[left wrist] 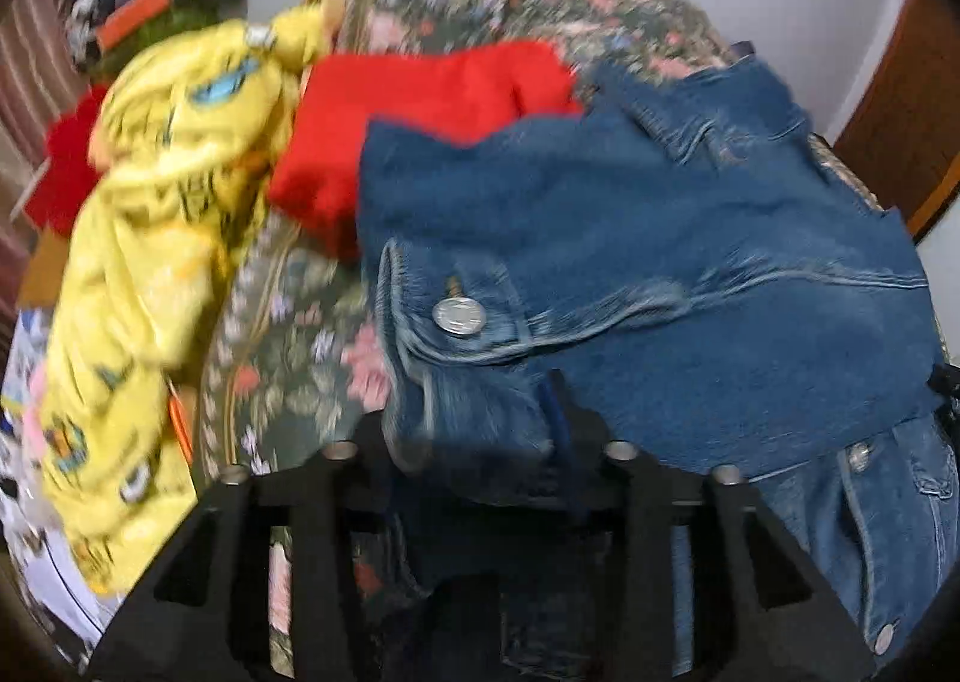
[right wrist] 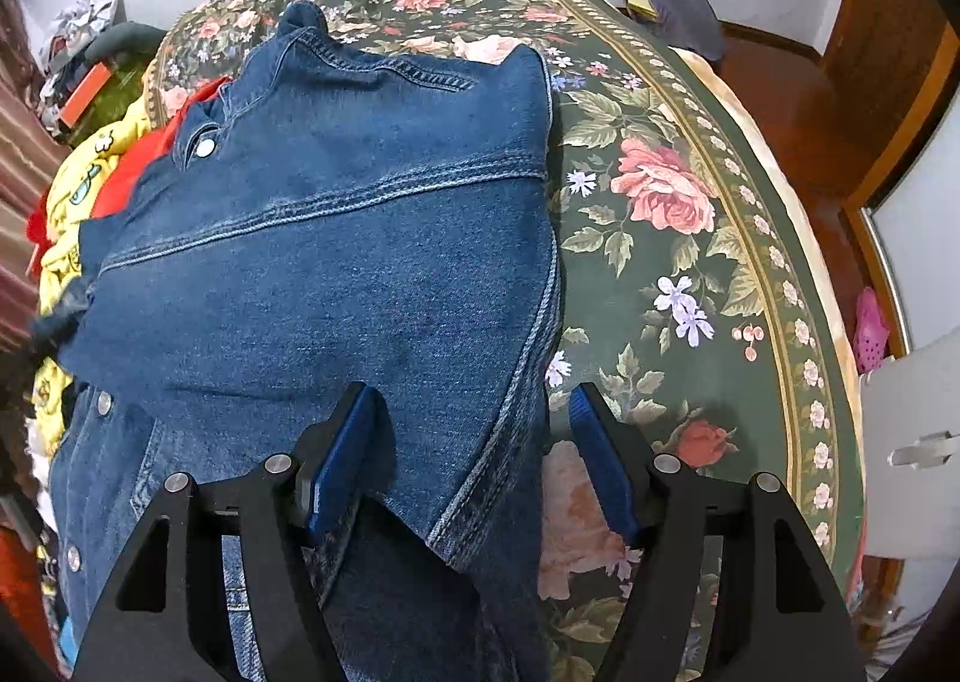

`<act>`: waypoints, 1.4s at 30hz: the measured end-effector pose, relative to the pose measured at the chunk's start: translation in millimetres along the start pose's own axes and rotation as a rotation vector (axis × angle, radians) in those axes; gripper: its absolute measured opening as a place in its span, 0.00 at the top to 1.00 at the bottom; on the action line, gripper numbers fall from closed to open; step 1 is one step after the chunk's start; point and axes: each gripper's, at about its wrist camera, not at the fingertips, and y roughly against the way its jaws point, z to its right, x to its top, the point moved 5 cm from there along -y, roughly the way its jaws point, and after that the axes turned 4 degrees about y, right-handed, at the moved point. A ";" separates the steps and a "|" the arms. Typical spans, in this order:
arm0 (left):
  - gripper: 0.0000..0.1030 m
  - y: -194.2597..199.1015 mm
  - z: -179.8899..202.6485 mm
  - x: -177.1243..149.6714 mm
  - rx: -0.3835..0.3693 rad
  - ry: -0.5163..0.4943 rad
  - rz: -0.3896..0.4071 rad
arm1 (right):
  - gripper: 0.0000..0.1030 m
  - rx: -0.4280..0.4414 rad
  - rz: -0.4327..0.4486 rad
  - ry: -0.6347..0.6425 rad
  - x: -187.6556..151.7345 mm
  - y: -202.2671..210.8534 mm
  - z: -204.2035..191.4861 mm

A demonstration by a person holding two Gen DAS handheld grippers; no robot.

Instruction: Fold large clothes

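We count one denim jacket (right wrist: 336,262) on one floral bedspread (right wrist: 660,238). We see four metal snap buttons on it in the right wrist view. Beside it we count one red garment (left wrist: 420,105) and one yellow printed garment (left wrist: 168,190). We count two grippers, the left gripper (left wrist: 480,442) and the right gripper (right wrist: 474,442).

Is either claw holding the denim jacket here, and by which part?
Right claw: open, straddling the denim jacket at its side seam, not pinching. Left claw: jacket fabric between its fingers; grip cannot be told.
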 end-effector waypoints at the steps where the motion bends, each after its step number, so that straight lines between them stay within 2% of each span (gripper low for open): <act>1: 0.48 0.5 -4.0 -2.0 0.006 0.007 0.001 | 0.37 0.002 0.000 -0.005 1.9 1.5 0.5; 4: 0.39 9.6 -14.9 0.6 -0.018 0.022 0.008 | 0.37 -0.004 0.005 -0.001 6.5 8.4 1.9; 6: 0.38 18.2 -20.5 4.1 -0.049 0.023 0.021 | 0.37 -0.012 0.021 0.018 12.1 16.0 2.4; 13: 0.37 36.2 -53.6 43.4 -0.043 0.065 0.093 | 0.36 -0.031 0.106 0.052 42.0 31.2 4.9; 20: 0.37 -1.3 -54.4 82.5 -0.090 0.079 0.051 | 0.34 -0.076 0.107 0.072 74.9 12.9 4.9; 22: 0.37 -15.0 -49.5 90.0 -0.140 0.078 0.034 | 0.34 -0.066 0.085 0.060 81.7 -0.4 4.6; 24: 0.38 -27.6 -45.9 96.5 -0.145 0.059 0.027 | 0.34 -0.045 0.062 0.053 85.4 -12.1 3.8; 27: 0.44 -43.4 -43.1 102.6 -0.139 0.037 0.014 | 0.34 -0.042 0.044 0.046 89.8 -25.4 5.9; 29: 0.47 -54.1 -43.4 104.3 -0.167 0.058 -0.019 | 0.34 -0.037 0.040 0.037 92.5 -30.8 9.0; 31: 0.48 -61.2 -45.8 105.5 -0.172 0.076 -0.032 | 0.34 0.003 0.028 0.003 96.1 -38.5 14.0; 34: 0.56 -62.7 -45.4 104.6 -0.182 0.079 -0.019 | 0.34 0.036 0.044 -0.023 101.9 -41.2 19.3; 36: 0.66 -56.8 -42.1 103.5 -0.167 0.051 0.003 | 0.34 0.039 0.060 -0.011 104.9 -42.6 19.3; 37: 0.82 -53.1 -39.6 103.1 -0.162 0.033 0.011 | 0.34 0.042 0.067 -0.009 106.8 -43.6 19.6; 38: 0.89 -48.1 -34.6 102.4 -0.176 0.014 0.012 | 0.35 0.040 0.083 -0.013 107.8 -43.9 19.9; 39: 0.89 -44.8 -32.7 102.6 -0.177 0.010 0.016 | 0.45 0.036 0.091 -0.014 109.0 -44.3 19.6; 40: 0.90 -38.5 -28.5 103.3 -0.162 -0.002 0.029 | 0.64 0.041 0.084 -0.012 110.5 -45.4 18.5; 42: 0.91 -25.5 -19.9 106.3 -0.130 -0.037 0.059 | 0.83 0.041 0.088 -0.004 113.1 -42.1 15.4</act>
